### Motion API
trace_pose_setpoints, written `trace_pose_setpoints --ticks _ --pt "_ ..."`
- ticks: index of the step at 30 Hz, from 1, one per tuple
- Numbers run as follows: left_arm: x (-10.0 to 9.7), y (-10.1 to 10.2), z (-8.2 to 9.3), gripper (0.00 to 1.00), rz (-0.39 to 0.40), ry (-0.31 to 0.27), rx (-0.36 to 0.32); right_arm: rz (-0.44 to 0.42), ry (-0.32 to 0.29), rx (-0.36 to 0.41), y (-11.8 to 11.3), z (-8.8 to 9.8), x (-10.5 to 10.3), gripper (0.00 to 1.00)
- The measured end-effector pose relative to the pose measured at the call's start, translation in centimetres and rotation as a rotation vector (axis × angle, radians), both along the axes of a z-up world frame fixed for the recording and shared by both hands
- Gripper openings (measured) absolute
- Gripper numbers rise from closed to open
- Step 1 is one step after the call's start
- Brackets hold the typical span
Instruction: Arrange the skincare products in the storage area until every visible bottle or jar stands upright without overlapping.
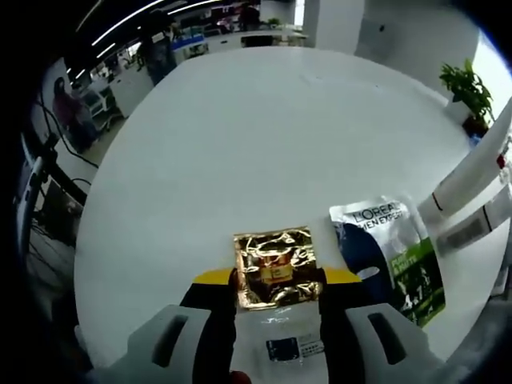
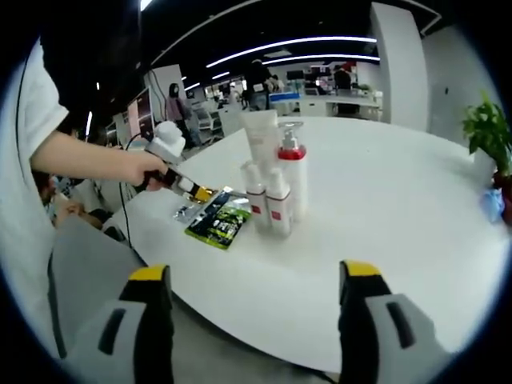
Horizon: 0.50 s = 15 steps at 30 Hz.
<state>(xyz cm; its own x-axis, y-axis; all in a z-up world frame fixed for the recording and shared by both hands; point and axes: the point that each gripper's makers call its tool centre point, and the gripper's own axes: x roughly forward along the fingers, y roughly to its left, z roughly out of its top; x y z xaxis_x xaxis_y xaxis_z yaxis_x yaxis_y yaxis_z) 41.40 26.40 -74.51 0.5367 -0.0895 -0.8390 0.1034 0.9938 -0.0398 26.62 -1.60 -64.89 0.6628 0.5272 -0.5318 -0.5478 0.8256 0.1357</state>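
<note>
My left gripper (image 1: 276, 276) is shut on a gold foil sachet (image 1: 274, 260), held low over the white table (image 1: 264, 136). To its right a green, black and white L'Oreal sachet (image 1: 392, 256) lies flat. In the right gripper view a hand holds the left gripper (image 2: 194, 190) just above that sachet (image 2: 220, 222). Beside it stand a tall white tube (image 2: 262, 136), a pump bottle with a red collar (image 2: 292, 172) and two small white bottles (image 2: 256, 200) (image 2: 278, 204), all upright and close together. My right gripper (image 2: 254, 276) is open and empty, back from the table's near edge.
White bottles (image 1: 472, 172) rise at the right edge of the left gripper view. A potted plant (image 2: 488, 132) stands at the table's far right. The person's sleeve and arm (image 2: 72, 156) are on the left. Office desks and people lie beyond the table (image 2: 400, 200).
</note>
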Motion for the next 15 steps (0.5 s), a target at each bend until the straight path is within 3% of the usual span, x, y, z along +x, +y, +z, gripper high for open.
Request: trace_pose_setpoints --ticks 15 --pt "-0.60 -0.37 0.14 0.48 -0.015 0.020 -0.022 0.001 -0.011 -0.009 -0.02 0.08 0.01 0.87"
